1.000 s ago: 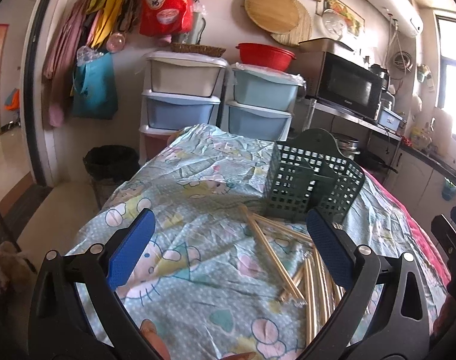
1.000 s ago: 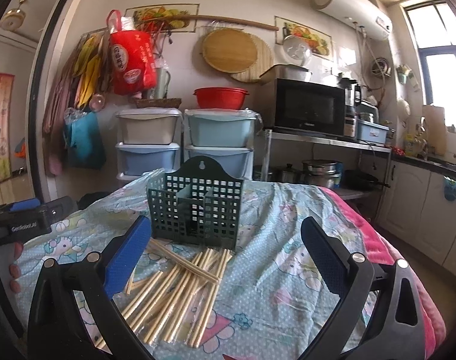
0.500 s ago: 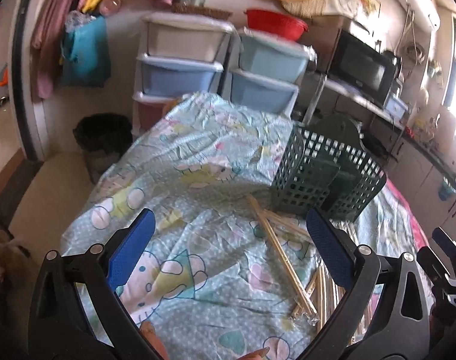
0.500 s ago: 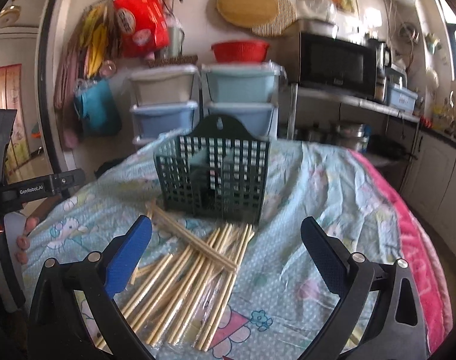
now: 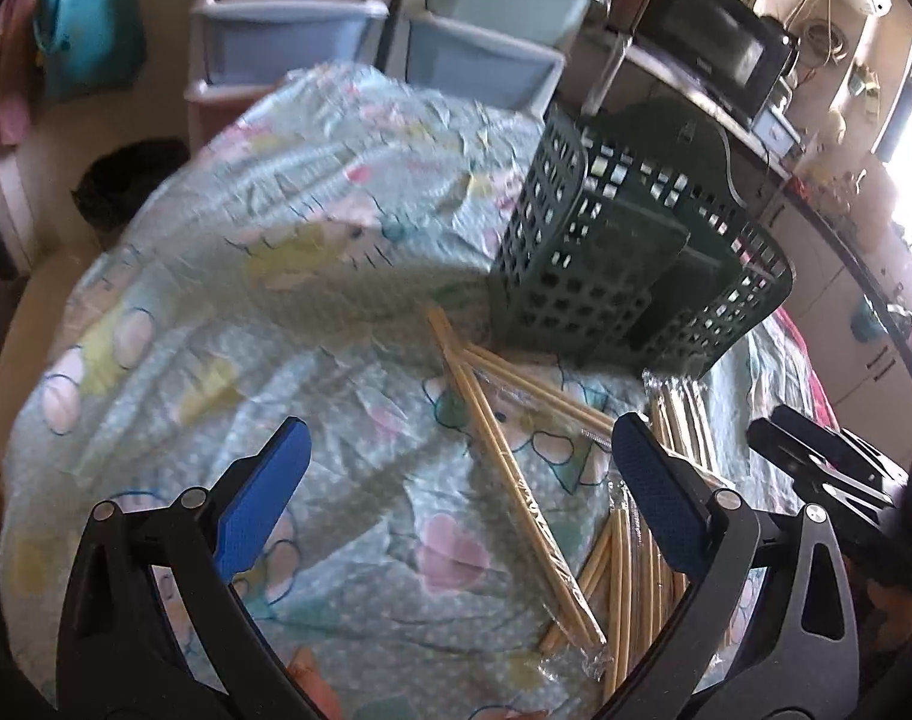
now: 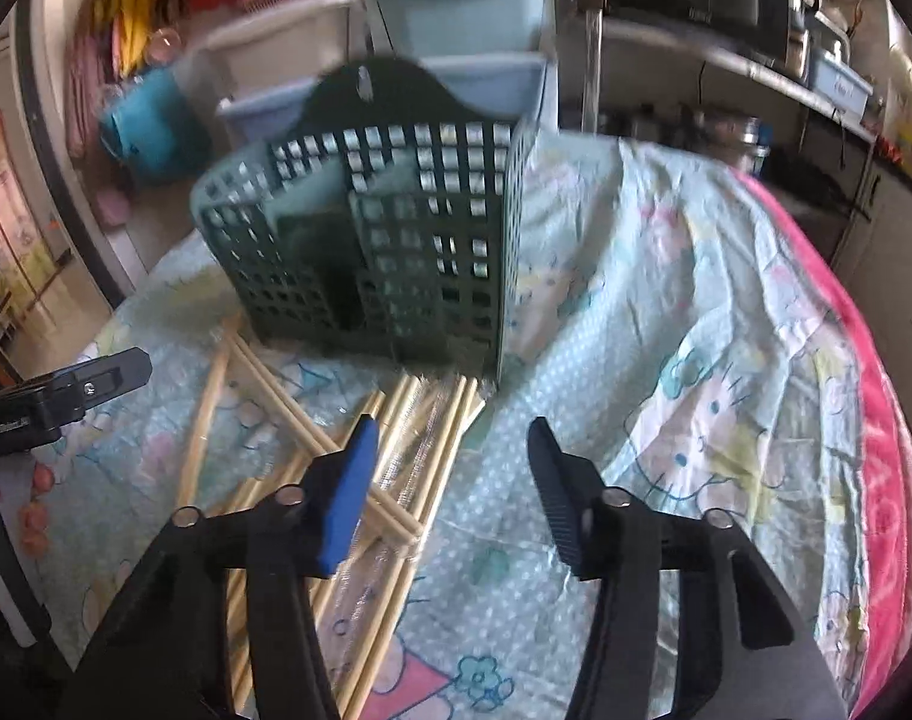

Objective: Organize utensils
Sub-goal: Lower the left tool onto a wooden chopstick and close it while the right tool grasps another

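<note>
Nearest, the right gripper (image 6: 450, 462) is closing on nothing above the wrapped chopsticks (image 6: 408, 450), while the left gripper (image 5: 456, 480) gapes wide and empty. These light, stiff, slick-wrapped sticks lie on the worktop (image 6: 666, 360), roughly a dozen pairs, best pinched mid-length. Beyond stands one green basket (image 6: 384, 240).

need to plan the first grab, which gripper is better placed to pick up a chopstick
Right, probably. The right gripper, closing with nothing between its fingers, sits over the chopsticks before the basket. The left gripper is wide open.
</note>
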